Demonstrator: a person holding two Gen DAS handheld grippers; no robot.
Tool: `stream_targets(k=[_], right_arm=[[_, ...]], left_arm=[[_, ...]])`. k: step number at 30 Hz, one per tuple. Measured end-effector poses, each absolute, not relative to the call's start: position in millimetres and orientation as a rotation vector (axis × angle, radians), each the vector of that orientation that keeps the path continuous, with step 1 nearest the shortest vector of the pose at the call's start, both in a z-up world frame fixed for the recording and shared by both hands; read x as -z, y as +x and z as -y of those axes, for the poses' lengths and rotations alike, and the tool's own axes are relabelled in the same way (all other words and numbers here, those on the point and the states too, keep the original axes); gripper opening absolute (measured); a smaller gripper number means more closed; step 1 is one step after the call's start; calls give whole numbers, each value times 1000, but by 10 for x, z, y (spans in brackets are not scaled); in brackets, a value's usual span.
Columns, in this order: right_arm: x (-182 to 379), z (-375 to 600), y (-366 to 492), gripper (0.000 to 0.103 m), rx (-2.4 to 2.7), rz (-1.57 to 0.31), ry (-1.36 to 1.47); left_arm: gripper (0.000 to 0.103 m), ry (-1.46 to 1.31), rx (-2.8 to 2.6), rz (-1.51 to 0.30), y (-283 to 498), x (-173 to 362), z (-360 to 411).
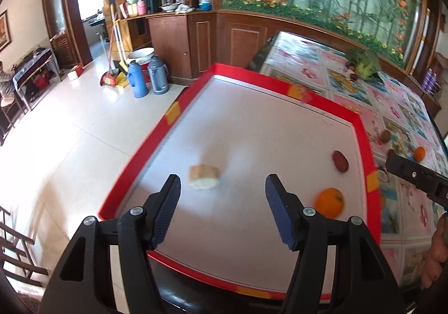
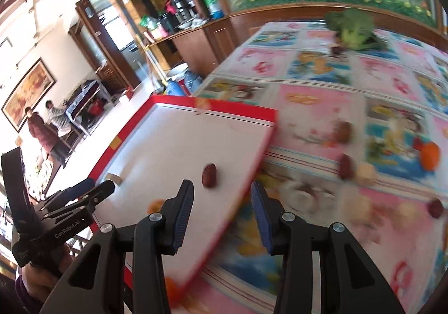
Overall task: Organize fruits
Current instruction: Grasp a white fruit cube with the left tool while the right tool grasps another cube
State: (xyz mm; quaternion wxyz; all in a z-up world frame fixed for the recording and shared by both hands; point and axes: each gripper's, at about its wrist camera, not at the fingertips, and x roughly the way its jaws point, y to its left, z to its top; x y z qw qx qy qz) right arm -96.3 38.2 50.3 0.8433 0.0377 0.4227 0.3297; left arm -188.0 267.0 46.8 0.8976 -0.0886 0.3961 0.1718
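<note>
Both tools hang empty and wide open over the red-rimmed tray (image 1: 282,84) on the counter (image 2: 322,106): the left tool (image 1: 222,182) over its near edge, the right tool (image 2: 222,188) by its right edge. The sorting looks partly done. On the tray lie an orange (image 1: 329,202), a red date (image 1: 340,161) and a pale chunk (image 1: 203,176) (what, I cannot tell). The date's long axis runs toward the far edge. Next, I'd guess, comes loose fruit such as the second date (image 2: 346,166) off the tray's right edge.

One red tray (image 1: 366,151) holding three things: one orange (image 1: 329,202), one red date (image 1: 340,161), one pale chunk (image 1: 203,176). Outside it there's one broccoli (image 2: 353,25).
</note>
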Motion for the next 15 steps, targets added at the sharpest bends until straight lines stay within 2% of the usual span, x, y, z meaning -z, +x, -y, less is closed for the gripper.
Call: stream_targets(k=[15], right_arm=[[-365,1104,-1260,42,-455,-855,128]], left_arm=[[64,-14,-45,-848,-1807,-652,-1192]])
